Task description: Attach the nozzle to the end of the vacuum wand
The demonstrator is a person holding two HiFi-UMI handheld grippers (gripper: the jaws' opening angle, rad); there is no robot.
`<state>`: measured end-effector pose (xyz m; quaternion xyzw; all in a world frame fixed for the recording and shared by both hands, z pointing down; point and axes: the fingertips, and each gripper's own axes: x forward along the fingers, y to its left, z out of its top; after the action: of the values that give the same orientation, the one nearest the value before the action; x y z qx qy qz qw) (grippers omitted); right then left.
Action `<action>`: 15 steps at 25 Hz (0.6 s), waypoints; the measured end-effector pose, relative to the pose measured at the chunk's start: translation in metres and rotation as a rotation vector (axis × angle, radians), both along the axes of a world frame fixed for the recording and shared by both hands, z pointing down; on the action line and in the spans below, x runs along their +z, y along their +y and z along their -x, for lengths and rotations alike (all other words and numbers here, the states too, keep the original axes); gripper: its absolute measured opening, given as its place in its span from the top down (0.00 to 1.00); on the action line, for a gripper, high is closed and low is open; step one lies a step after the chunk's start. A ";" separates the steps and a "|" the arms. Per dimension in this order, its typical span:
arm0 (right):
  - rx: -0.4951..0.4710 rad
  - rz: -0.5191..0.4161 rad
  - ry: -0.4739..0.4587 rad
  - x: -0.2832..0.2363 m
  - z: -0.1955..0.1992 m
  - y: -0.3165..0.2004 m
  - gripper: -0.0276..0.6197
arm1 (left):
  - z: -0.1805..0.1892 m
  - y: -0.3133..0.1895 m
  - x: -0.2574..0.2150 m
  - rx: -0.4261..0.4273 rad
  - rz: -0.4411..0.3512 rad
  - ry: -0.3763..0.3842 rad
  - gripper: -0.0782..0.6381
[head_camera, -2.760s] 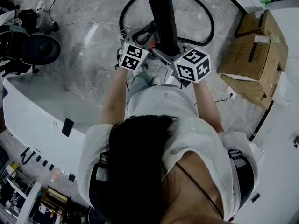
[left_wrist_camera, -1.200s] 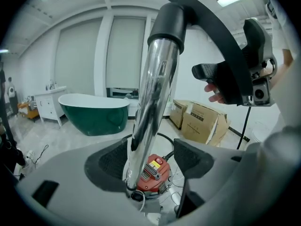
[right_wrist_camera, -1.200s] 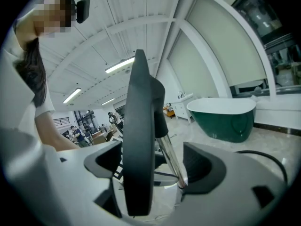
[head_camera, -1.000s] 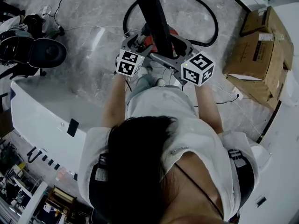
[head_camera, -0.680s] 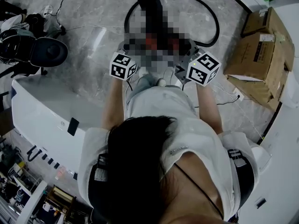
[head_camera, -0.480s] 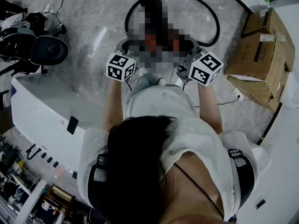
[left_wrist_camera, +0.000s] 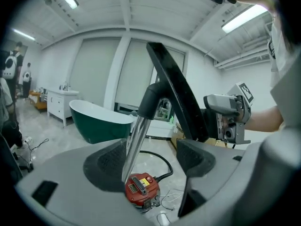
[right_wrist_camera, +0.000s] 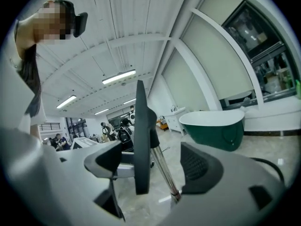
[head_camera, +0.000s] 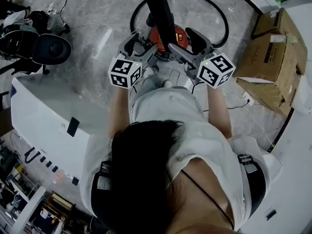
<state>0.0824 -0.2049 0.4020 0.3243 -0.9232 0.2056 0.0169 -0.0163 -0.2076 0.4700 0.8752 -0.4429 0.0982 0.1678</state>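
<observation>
— Above the red vacuum canister (head_camera: 163, 34) on the floor (head_camera: 97, 18), wand (left_wrist_camera: 134, 145) stands steep, chrome tube up into a black collar, flat black nozzle (left_wrist_camera: 176, 98) on its top end. Black hose (head_camera: 214, 13) loops on the floor beyond.
— Seated?
— Looks seated, no gap at the collar that I can see, but it's a fisheye view, so probably.
— What changed?
— Left gripper (left_wrist_camera: 151, 158) has just been opening; jaws now wide. Tube shows between them, pads not on it. A second ago its marker cube sat tight by the wand; now it's drawn back and to the person's left.
— Right gripper (right_wrist_camera: 153, 164)?
— Also wide, nozzle and tube between the pads, neither pad pressing. It's eased off a little too.
— Meaning?
— Reads as let-go after the join; attach step likely done. Only worry: nothing clamps the wand, it may tip.
</observation>
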 end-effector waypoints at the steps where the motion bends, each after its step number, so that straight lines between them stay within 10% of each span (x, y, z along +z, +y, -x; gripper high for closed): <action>1: -0.004 -0.001 0.006 0.000 -0.002 0.003 0.34 | -0.002 0.003 -0.003 -0.002 -0.010 -0.013 0.42; 15: 0.027 -0.033 0.088 0.000 -0.018 0.037 0.34 | -0.007 0.045 -0.028 -0.151 -0.014 -0.022 0.43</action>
<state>0.1000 -0.1676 0.4023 0.3458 -0.9203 0.1762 0.0491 -0.0097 -0.1630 0.4420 0.8392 -0.5103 0.0917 0.1640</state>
